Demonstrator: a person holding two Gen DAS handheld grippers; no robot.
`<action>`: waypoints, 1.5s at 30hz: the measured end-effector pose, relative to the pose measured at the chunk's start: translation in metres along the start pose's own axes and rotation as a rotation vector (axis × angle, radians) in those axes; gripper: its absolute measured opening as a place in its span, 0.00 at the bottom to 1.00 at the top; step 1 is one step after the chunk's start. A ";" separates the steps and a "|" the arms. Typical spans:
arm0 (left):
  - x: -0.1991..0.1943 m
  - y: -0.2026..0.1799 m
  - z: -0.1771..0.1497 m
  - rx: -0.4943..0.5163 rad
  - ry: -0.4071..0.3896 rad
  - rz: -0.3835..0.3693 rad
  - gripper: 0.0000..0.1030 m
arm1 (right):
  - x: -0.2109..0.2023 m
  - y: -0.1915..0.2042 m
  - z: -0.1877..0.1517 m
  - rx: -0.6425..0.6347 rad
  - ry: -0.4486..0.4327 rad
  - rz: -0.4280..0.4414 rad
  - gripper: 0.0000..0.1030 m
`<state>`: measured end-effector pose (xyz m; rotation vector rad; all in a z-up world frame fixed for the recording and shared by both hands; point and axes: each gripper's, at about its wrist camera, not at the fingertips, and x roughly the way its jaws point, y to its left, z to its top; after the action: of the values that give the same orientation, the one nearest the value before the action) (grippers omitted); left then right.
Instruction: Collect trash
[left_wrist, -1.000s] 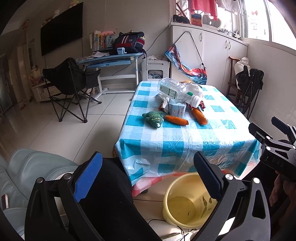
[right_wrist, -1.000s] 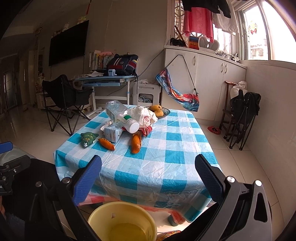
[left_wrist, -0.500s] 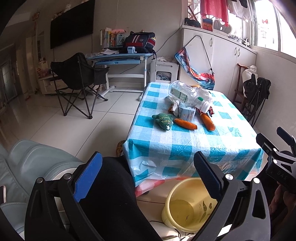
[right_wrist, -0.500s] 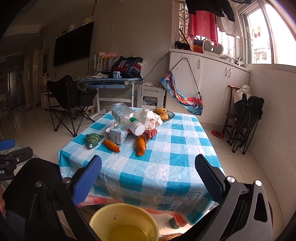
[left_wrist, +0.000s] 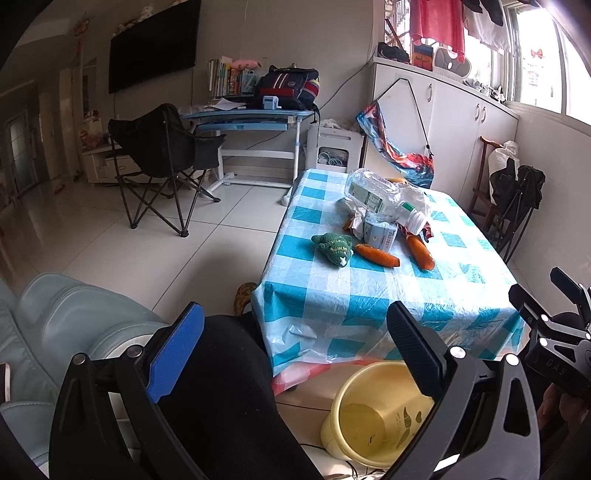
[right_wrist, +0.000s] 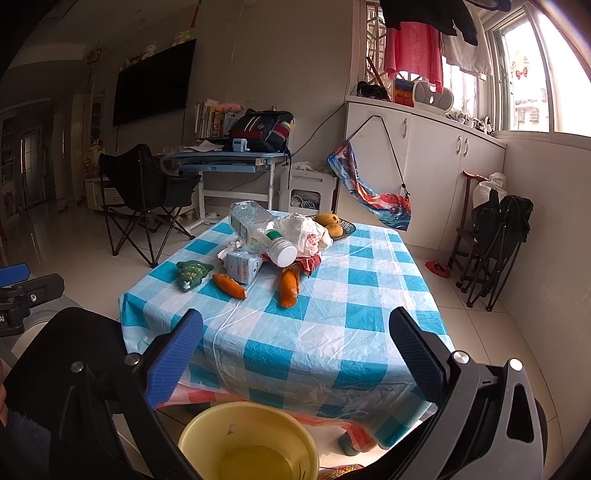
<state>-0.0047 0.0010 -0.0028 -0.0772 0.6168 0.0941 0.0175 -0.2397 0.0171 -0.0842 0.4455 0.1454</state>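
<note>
On the blue-and-white checked surface (right_wrist: 332, 332) a small heap of trash sits toward the far half. A crushed clear plastic bottle (right_wrist: 258, 229) with a green-banded neck and white cap lies tilted across a crumpled white plastic bag (right_wrist: 306, 232) and a pale blue carton (right_wrist: 242, 267). Just in front lie 2 carrots (right_wrist: 229, 285), well apart from each other, one pointing toward the camera, and a green plush toy (right_wrist: 192, 273) to their left. A dark dish of yellow fruit (right_wrist: 332, 223) stands behind the heap, partly hidden by the bag; something red shows under the bag but cannot be made out.

A yellow bucket (right_wrist: 247, 439) stands on the floor below the near edge of the surface, its lower part cut off in the right wrist view.

The left gripper (left_wrist: 295, 343) is spread wide and holds nothing, hovering over a dark-clothed lap. The right gripper (right_wrist: 295, 350) is likewise spread wide and bare, aimed at the surface above the bucket. The print on the carton and on the bottle label is too small to read.
</note>
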 end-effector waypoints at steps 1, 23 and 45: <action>0.000 0.000 0.000 0.000 0.000 0.000 0.93 | 0.000 0.000 0.000 -0.001 0.001 0.000 0.94; 0.002 0.000 -0.002 0.000 0.005 0.001 0.93 | 0.002 0.004 -0.002 -0.008 0.007 0.004 0.94; 0.001 0.001 -0.001 -0.002 0.004 -0.001 0.93 | 0.002 0.005 -0.002 -0.011 0.009 0.003 0.94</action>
<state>-0.0041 0.0016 -0.0044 -0.0794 0.6209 0.0936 0.0176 -0.2352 0.0140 -0.0946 0.4539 0.1502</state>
